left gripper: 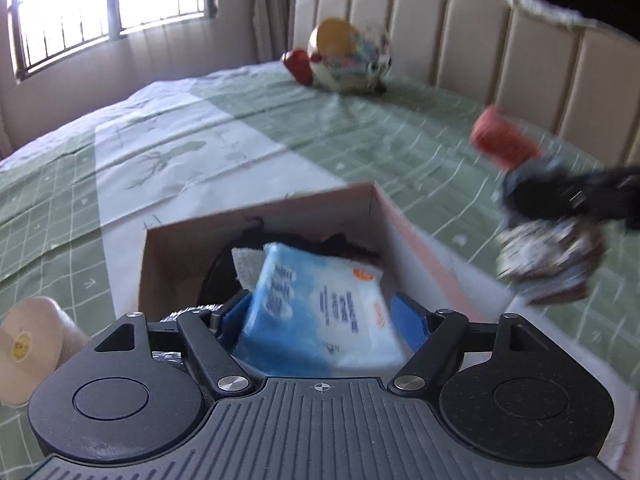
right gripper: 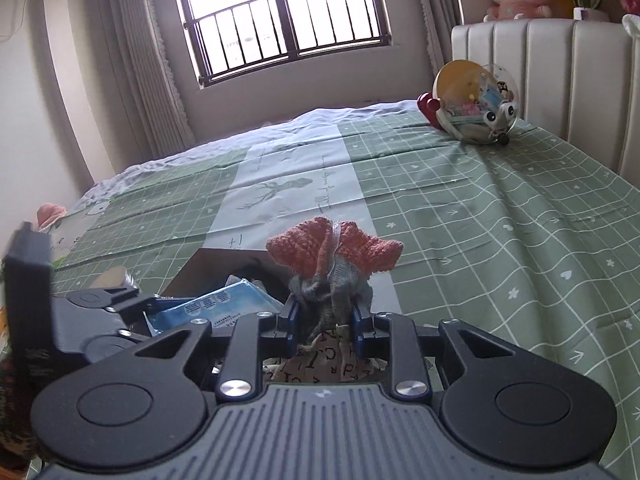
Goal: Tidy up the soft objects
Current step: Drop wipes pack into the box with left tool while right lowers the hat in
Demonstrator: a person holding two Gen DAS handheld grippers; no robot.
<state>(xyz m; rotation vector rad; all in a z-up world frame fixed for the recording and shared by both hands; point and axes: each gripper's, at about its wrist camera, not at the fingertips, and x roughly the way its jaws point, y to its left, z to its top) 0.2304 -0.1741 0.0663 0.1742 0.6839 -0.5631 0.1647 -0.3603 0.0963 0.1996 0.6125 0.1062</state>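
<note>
Inside a cardboard box on the green checked bed, a blue-and-white tissue pack lies tilted over a white cloth and something dark — its printed characters too blurred to read. The left gripper brackets the pack, blue pads at both sides; whether its jaws press the pack or merely flank it cannot be told. The right gripper has its jaws closed on a grey-and-orange knitted piece, held above the box's far side, with a cream fabric printed with scattered letters — C, T, R among them — just below. A clear round toy sits near the padded headboard, well apart from the box.
</note>
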